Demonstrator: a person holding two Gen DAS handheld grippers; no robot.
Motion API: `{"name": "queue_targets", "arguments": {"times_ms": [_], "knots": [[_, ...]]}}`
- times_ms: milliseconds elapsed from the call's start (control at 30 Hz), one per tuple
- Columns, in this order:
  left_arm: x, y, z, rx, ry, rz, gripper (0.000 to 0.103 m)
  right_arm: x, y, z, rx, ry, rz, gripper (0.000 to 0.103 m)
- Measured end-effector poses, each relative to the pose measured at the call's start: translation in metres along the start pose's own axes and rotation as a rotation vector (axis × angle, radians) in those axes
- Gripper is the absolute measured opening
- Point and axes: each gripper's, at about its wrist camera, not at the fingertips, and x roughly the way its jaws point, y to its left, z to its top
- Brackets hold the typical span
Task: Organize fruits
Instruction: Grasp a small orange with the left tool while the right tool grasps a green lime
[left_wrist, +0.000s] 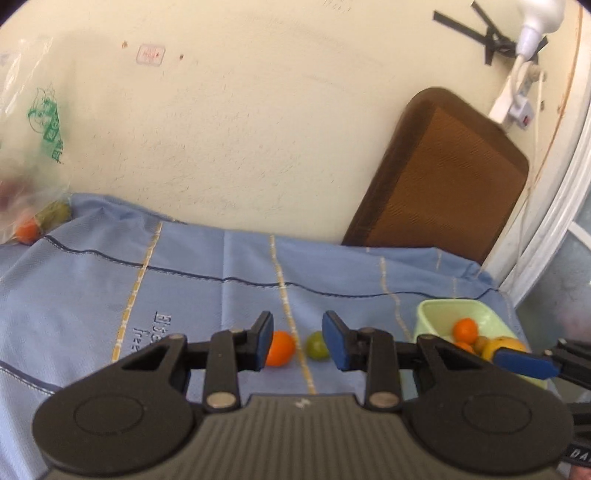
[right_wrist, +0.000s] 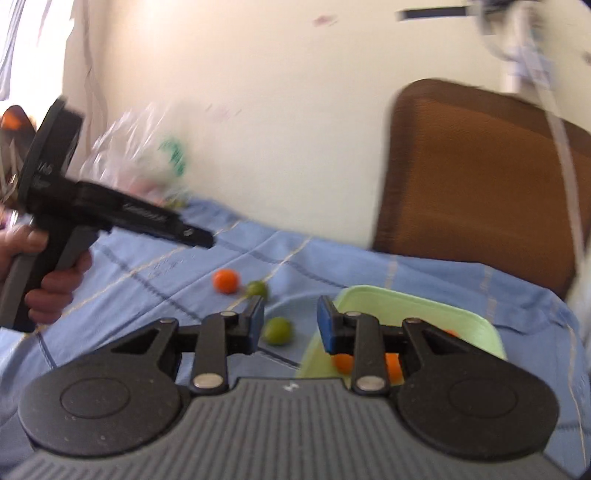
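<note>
An orange fruit (left_wrist: 279, 348) and a small green fruit (left_wrist: 317, 345) lie on the blue cloth (left_wrist: 184, 295). My left gripper (left_wrist: 297, 341) is open and empty just short of them. A pale green tray (left_wrist: 436, 314) at the right holds orange and yellow fruits (left_wrist: 466, 329). In the right wrist view my right gripper (right_wrist: 290, 323) is open and empty beside the tray (right_wrist: 424, 306), with a green fruit (right_wrist: 277, 331) just ahead between the fingers. Farther off lie an orange fruit (right_wrist: 226, 280) and another green fruit (right_wrist: 257, 288).
A clear plastic bag (left_wrist: 29, 177) with more fruit sits at the far left against the wall. A brown board (left_wrist: 443, 177) leans on the wall behind the tray. The left gripper's body (right_wrist: 110, 214), held by a hand, shows at the left of the right wrist view.
</note>
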Motion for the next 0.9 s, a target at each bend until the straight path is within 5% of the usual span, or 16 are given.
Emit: {"name": "queue_targets", "arguments": {"times_ms": [133,367,567,900], "knots": [[0.023,0.015,-0.010,-0.037,0.034,0.014,0.038,0.054,0.004,0.018,-0.008,0.135,0.045,0.034],[0.035,0.019,-0.021,-0.081,0.033,-0.007,0.039,0.122,-0.015,0.049,0.190,0.346,0.089,0.035],[0.046,0.006,-0.030,0.013,0.042,0.049,0.031,0.135,-0.024,0.056,0.317,0.378,0.149,0.035],[0.018,0.008,-0.039,-0.006,0.032,0.054,0.030,0.161,-0.008,0.055,0.227,0.458,0.132,0.030]]}}
